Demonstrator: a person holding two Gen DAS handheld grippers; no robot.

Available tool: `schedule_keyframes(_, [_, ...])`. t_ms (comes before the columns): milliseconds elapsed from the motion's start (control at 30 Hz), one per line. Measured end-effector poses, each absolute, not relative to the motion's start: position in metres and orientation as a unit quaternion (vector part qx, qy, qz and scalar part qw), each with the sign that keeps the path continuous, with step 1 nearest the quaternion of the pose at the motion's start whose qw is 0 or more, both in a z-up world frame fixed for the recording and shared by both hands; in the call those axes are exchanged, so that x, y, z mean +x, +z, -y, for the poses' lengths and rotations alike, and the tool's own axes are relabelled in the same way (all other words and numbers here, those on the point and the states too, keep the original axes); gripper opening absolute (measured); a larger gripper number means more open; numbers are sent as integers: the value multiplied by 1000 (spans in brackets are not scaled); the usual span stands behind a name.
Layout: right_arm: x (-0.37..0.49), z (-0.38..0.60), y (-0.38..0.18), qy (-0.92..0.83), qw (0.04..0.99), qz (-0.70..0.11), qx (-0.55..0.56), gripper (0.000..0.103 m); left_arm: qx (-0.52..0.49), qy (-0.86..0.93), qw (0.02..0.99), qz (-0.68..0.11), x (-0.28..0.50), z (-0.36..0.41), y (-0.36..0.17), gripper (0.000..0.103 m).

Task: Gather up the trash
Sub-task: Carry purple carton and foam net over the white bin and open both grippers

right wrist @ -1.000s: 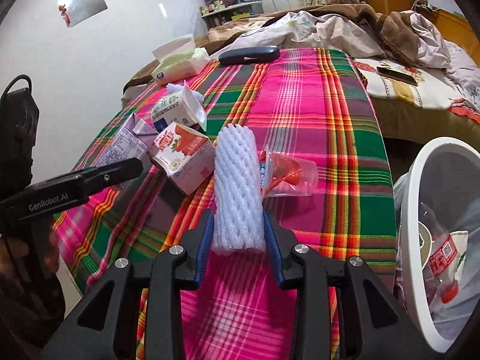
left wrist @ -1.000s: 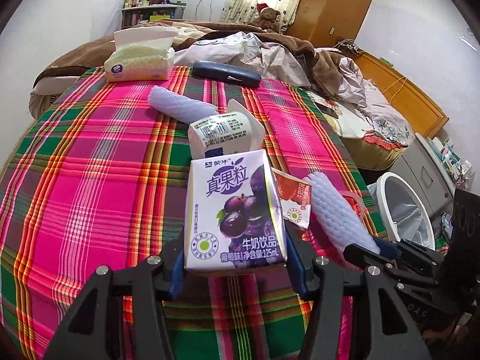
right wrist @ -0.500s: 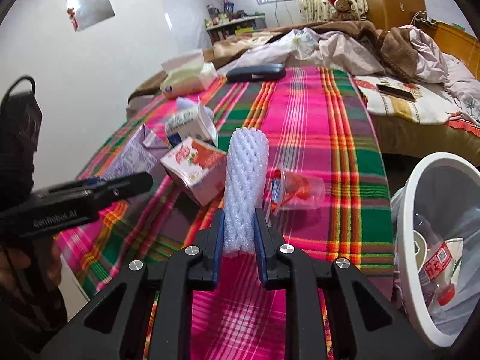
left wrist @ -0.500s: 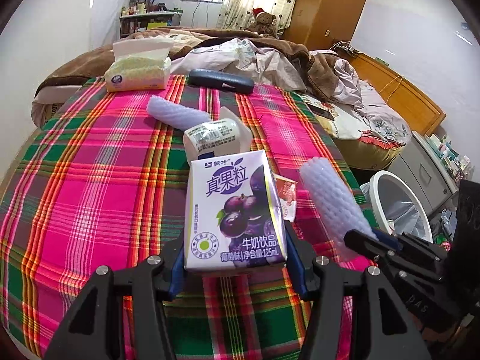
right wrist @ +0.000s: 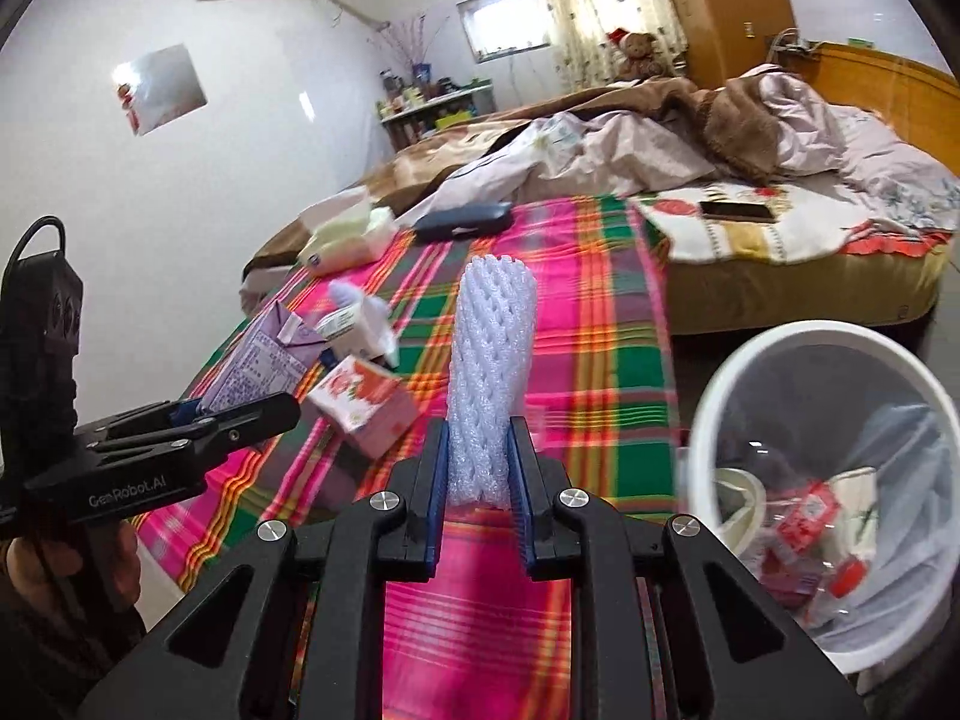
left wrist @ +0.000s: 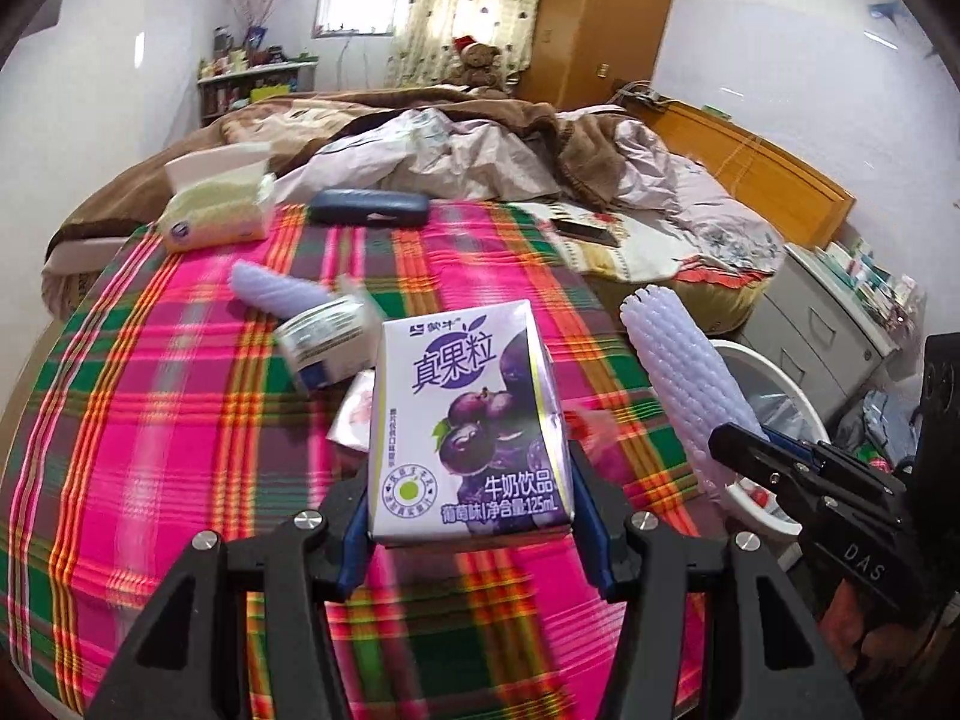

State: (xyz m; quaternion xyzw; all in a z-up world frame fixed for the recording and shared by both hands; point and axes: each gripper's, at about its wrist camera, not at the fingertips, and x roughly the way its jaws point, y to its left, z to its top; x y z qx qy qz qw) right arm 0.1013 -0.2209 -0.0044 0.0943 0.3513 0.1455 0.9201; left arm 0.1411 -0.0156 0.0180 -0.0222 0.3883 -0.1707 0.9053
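My left gripper (left wrist: 471,531) is shut on a purple grape milk carton (left wrist: 468,426), held upright above the plaid tablecloth (left wrist: 150,420). My right gripper (right wrist: 477,462) is shut on a white foam net sleeve (right wrist: 492,372), squeezing its lower end; the sleeve (left wrist: 684,384) and that gripper also show at the right of the left wrist view. A white trash bin (right wrist: 840,480) lined with a clear bag stands off the table's right edge and holds several wrappers. On the cloth lie a red strawberry carton (right wrist: 366,399), a white carton (left wrist: 327,342) and a second foam sleeve (left wrist: 276,294).
At the table's far end sit a tissue pack (left wrist: 216,210) and a dark blue case (left wrist: 369,207). Behind is an unmade bed (right wrist: 750,138) with a phone (right wrist: 738,211) on it. A grey drawer unit (left wrist: 822,336) stands beyond the bin.
The right gripper closed on the foam sleeve and lifted it off the cloth. Both grippers rose with their loads, and the bin came further into view on the right.
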Motion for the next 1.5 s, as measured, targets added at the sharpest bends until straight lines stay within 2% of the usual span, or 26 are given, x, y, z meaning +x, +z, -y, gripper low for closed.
schedule_keyframes(567, [79, 315, 8, 24, 938, -323, 123, 19, 38, -278, 884, -373, 139, 143, 32, 57])
schedule_keyframes(900, [75, 362, -17, -41, 921, -365, 130, 19, 64, -330, 853, -399, 141, 216, 13, 57])
schedule_keyframes(1200, [75, 380, -31, -63, 911, -386, 127, 21, 88, -342, 844, -403, 139, 247, 0, 58])
schedule_keyframes(1300, [77, 382, -34, -70, 909, -392, 120, 22, 84, -351, 839, -407, 139, 250, -1, 60])
schedule_keyframes(1367, [76, 381, -34, -71, 908, -396, 114, 25, 84, -350, 841, -404, 138, 250, 0, 73])
schedule_keyframes(1400, [76, 381, -35, -70, 908, -398, 112, 26, 82, -349, 842, -403, 139, 249, -1, 73])
schedule_keyframes(1500, [76, 380, -34, -73, 909, -397, 107, 40, 73, -344, 843, -406, 141, 243, 0, 74])
